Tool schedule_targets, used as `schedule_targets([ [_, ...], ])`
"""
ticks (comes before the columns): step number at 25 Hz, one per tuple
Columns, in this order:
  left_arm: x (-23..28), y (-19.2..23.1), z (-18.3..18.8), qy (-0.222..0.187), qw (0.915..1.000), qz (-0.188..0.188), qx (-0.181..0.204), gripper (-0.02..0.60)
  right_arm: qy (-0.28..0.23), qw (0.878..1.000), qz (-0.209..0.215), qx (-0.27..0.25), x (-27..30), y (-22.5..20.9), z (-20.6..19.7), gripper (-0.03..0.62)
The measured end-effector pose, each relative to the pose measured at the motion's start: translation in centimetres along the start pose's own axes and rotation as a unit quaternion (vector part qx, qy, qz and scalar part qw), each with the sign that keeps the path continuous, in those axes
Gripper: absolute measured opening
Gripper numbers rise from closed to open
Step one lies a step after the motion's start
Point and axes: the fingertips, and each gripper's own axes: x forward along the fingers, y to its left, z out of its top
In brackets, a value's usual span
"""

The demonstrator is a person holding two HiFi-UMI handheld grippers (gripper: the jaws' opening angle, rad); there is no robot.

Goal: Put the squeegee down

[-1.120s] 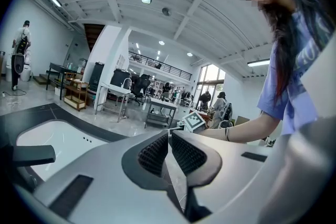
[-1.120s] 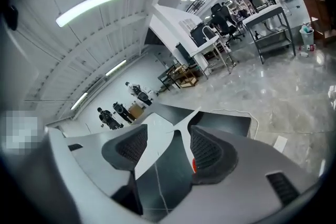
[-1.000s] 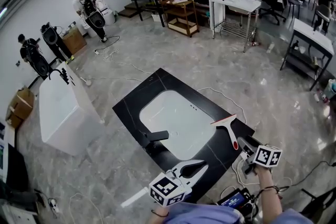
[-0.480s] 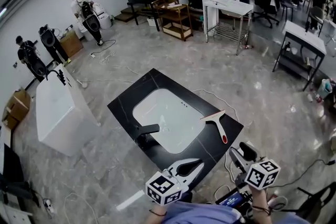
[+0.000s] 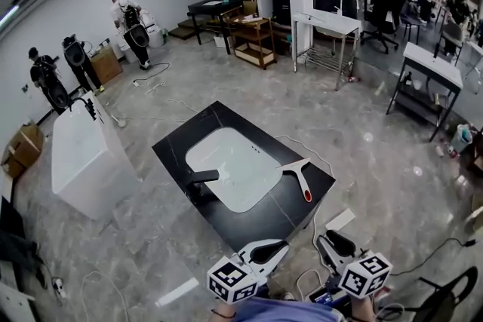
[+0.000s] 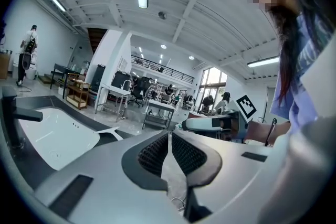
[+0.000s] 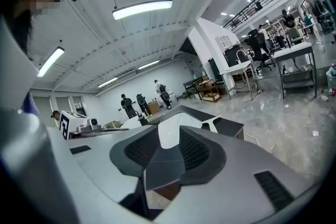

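The squeegee, white with a red handle end, lies flat on the black counter at the right of the white sink basin, touched by nothing. It also shows small in the left gripper view as the squeegee and in the right gripper view as the squeegee. My left gripper hangs below the counter's near edge, its left gripper tips met and holding nothing. My right gripper is beside it. The right gripper jaws have just been closing, stand apart, and hold nothing.
A black faucet stands at the basin's left rim. A white tub sits left of the counter. Cables and a white sheet lie on the floor near my grippers. People stand at the far left; tables line the back.
Both grippers have drawn back from the counter toward me, and the view has backed away with them. The right jaws stand narrower. The squeegee stays lying on the counter.
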Motion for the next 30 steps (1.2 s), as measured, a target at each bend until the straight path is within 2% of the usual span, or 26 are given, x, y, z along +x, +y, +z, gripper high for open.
schedule_targets([
  [8, -1.6, -4.1, -3.1, 0.020, 0.9995, 0.023, -0.006, 0.026, 0.025, 0.999, 0.043, -0.012, -2.5, 2.7, -3.4, 0.084],
  [13, -3.3, -5.3, -4.2, 0.030, 0.9985, 0.044, -0.011, 0.026, 0.034, 0.997, 0.065, -0.019, -2.9, 4.0, -4.6, 0.060],
  [19, -5.2, -5.9, -4.7, 0.035, 0.9982, 0.048, -0.011, 0.026, 0.046, 0.995, 0.084, -0.017, -2.4, 5.9, -6.1, 0.049],
  [25, -7.5, -5.6, -4.1, 0.030, 0.9985, 0.046, -0.004, 0.026, 0.064, 0.994, 0.084, -0.022, -1.1, 8.1, -7.7, 0.046],
  [30, -12.0, -5.8, -4.5, 0.040, 0.9982, 0.039, 0.021, 0.026, 0.061, 0.995, 0.076, -0.010, -0.4, 12.2, -8.8, 0.044],
])
